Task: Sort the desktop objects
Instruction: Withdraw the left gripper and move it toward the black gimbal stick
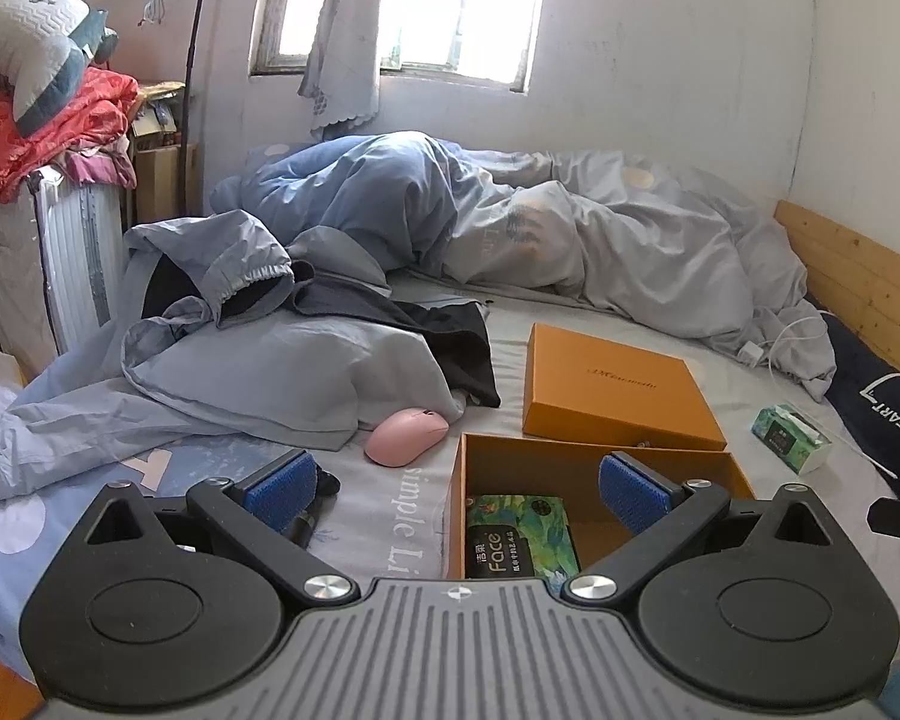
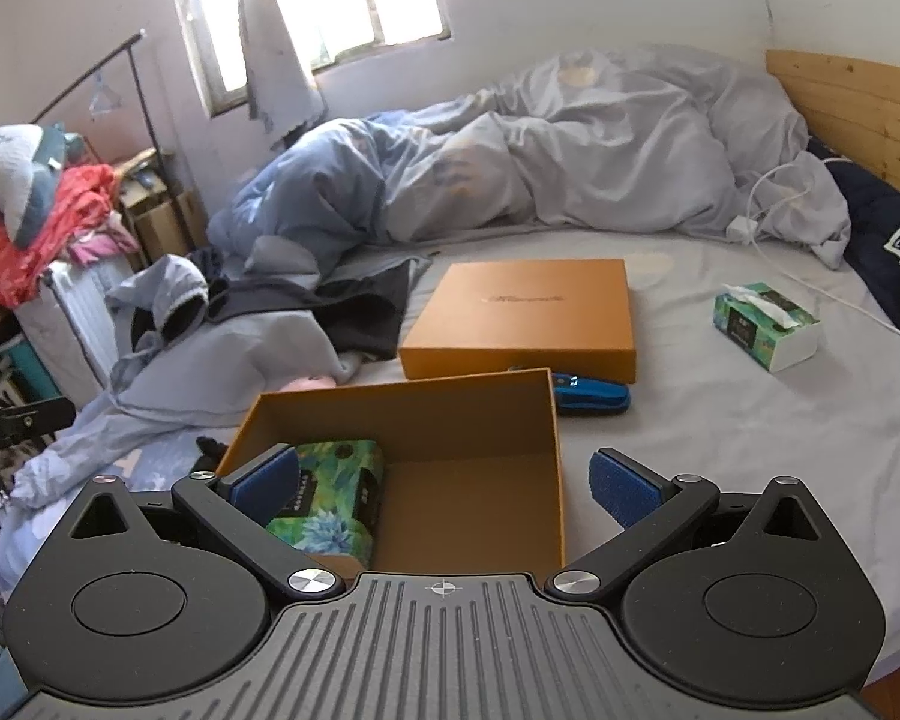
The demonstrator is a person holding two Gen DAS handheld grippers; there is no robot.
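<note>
Tissue packs numbered two: one [image 2: 330,495] inside the open box [image 2: 480,414], one [image 2: 765,324] on the bed [image 2: 720,420]; lid [image 2: 522,315], stapler [image 2: 591,394], mouse [image 1: 407,435] nearby; both hand-held grippers [image 1: 456,483] [image 2: 444,486] were spread, empty

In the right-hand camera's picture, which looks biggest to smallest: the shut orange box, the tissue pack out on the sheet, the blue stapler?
1. Shut orange box, clearly largest.
2. Tissue pack.
3. Blue stapler, partly hidden behind the open box, so its rank below the tissue pack is unsure.
</note>
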